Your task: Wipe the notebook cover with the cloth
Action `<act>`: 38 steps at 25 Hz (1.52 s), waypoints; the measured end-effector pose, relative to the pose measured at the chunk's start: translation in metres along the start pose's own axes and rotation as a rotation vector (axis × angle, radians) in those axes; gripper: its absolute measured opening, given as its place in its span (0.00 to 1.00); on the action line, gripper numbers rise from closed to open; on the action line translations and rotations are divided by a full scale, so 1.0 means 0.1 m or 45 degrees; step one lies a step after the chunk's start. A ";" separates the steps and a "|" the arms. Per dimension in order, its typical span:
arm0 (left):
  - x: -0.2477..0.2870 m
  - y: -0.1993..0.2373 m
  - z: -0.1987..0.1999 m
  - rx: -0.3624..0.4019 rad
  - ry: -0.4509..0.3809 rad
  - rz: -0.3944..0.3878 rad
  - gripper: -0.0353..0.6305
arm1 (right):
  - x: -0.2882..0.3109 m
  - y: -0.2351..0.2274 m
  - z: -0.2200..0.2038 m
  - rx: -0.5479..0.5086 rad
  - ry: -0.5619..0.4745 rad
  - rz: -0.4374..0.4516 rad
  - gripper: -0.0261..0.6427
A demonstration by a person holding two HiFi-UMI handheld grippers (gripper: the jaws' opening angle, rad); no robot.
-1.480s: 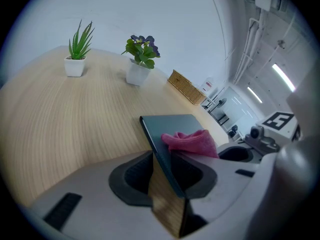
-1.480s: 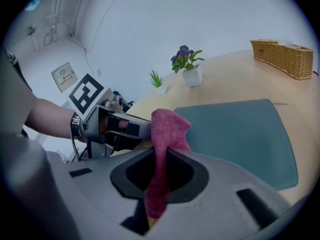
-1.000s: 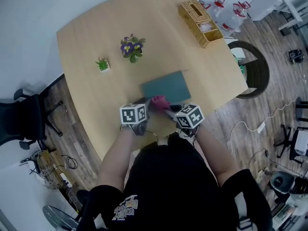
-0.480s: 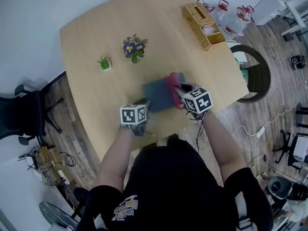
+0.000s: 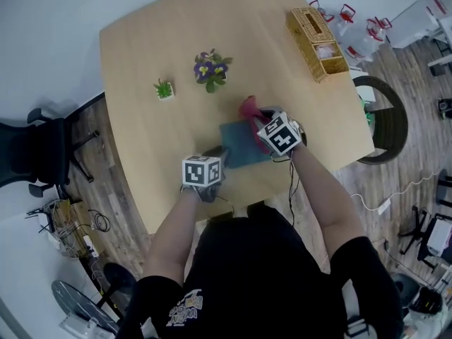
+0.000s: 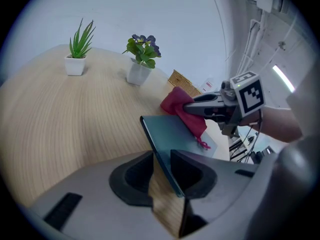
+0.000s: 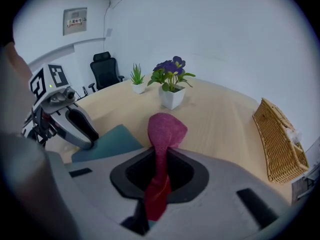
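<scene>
Table (image 5: 141,83): light wood with rounded corners. A person in a black top stands at its near edge with a gripper in each hand.

Notebook (image 5: 244,147): teal cover, closed, on the near-middle of the table in front of the person. Also seen from the left gripper view (image 6: 172,131) and the right gripper view (image 7: 102,141).

Cloth (image 5: 248,107): deep pink and bunched, at the far end of the notebook. From the left gripper view its lower fold (image 6: 186,111) lies on the far part of the cover. From the right gripper view it stands up in a knob ahead of the jaws (image 7: 165,129).

Left gripper (image 5: 216,152): at the notebook's near left corner. Its jaws (image 6: 162,171) are closed on the notebook's edge, which runs between them, pinning the notebook. Seen from the right gripper view at (image 7: 84,134).

Right gripper (image 5: 256,119): over the notebook's far right part. Its jaws (image 7: 159,176) pinch a strip of the cloth, and the rest bulges out past the tips. Seen from the left gripper view at (image 6: 192,106).

Purple-flowered plant (image 5: 212,69): in a white pot on the far-middle of the table, well apart from the notebook.

Small green plant (image 5: 164,89): in a white pot, left of the flowers.

Wicker basket (image 5: 318,34): long, at the far right edge of the table.

Black office chair (image 5: 35,154): on the floor to the left of the table.
</scene>
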State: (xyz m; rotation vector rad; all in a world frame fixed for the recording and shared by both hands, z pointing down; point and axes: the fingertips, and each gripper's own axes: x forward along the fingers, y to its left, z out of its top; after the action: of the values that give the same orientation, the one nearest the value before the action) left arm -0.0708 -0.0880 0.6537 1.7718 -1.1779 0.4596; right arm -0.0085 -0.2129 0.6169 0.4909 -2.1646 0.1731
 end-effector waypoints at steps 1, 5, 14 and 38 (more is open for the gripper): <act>0.00 0.00 0.00 0.001 0.001 0.000 0.21 | 0.03 0.02 -0.01 0.000 0.003 0.012 0.12; 0.01 0.03 0.00 0.004 -0.001 0.003 0.20 | 0.12 0.11 -0.02 0.049 -0.035 0.034 0.12; 0.01 0.03 -0.01 0.007 -0.004 0.010 0.20 | 0.07 0.27 -0.12 0.125 -0.060 0.076 0.12; 0.01 0.03 0.00 0.002 -0.002 0.005 0.20 | -0.32 0.85 -0.62 0.353 -0.125 0.110 0.12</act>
State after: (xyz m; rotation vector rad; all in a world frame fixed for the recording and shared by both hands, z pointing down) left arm -0.0726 -0.0884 0.6557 1.7720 -1.1820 0.4617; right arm 0.0195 -0.1076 0.6330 0.5720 -2.2709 0.5119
